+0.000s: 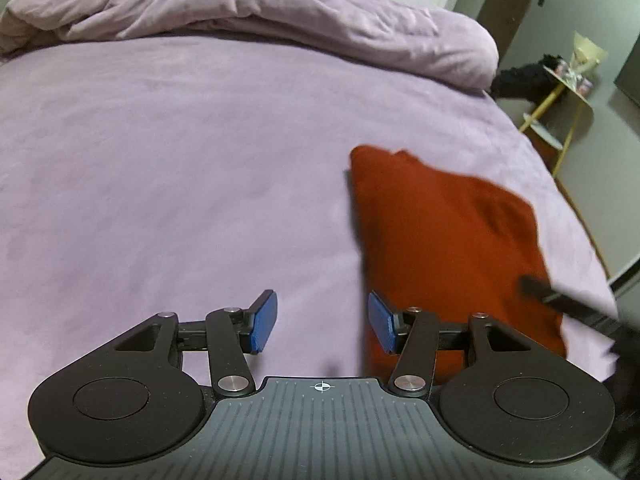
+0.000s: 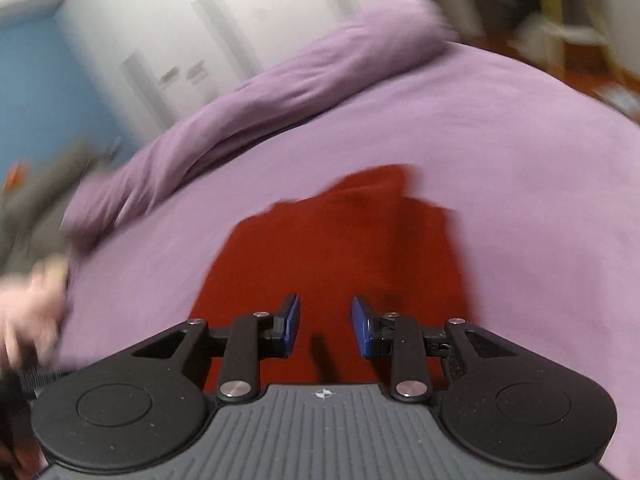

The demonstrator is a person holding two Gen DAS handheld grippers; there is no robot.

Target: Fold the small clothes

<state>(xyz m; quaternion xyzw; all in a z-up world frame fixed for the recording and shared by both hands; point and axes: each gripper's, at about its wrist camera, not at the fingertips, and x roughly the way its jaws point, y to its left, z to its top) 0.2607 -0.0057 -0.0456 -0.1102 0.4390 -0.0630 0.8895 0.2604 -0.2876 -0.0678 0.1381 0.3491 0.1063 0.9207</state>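
Note:
A small red garment (image 1: 448,236) lies on the purple bedsheet (image 1: 180,160), folded into a rough rectangle. In the left wrist view it is to the right of my left gripper (image 1: 322,322), which is open and empty over bare sheet, its right pad at the cloth's left edge. The other gripper shows as a blurred dark bar (image 1: 568,304) at the garment's right side. In the right wrist view the garment (image 2: 340,248) lies straight ahead and my right gripper (image 2: 326,326) is open and empty just above its near part.
A rolled purple duvet (image 1: 248,8) runs along the far side of the bed. A small yellow-legged side table (image 1: 560,108) with clutter stands beyond the bed's right edge. A hand (image 2: 28,304) shows at the left of the right wrist view.

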